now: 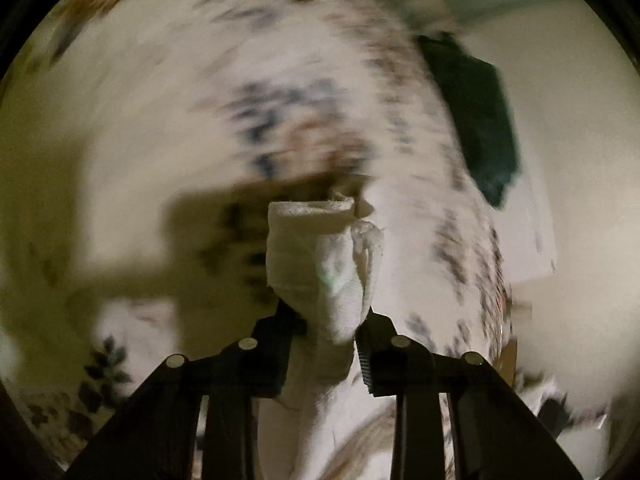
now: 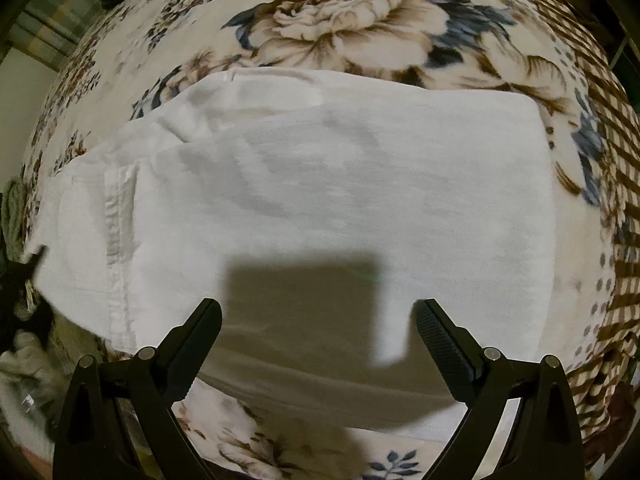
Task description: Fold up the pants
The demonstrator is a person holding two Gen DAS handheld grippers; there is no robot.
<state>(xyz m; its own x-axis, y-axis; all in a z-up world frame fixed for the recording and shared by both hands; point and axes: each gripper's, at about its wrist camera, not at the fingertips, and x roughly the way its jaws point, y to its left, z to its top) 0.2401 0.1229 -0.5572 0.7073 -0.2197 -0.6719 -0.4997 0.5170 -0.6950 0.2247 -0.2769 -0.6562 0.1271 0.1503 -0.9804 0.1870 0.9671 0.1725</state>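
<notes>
White pants (image 2: 340, 184) lie spread and partly folded on a floral blanket (image 2: 352, 28) in the right wrist view, with a seam down their left side. My right gripper (image 2: 318, 320) is open and empty, just above their near edge. In the left wrist view my left gripper (image 1: 326, 332) is shut on a bunched fold of the white pants (image 1: 324, 256), which sticks up between the fingers. That view is blurred by motion.
The floral blanket (image 1: 160, 92) covers the bed. A dark green cloth (image 1: 476, 116) lies at the bed's edge at the upper right of the left wrist view. A checked blanket border (image 2: 612, 184) runs down the right. Dark clutter (image 2: 24, 292) sits at the far left.
</notes>
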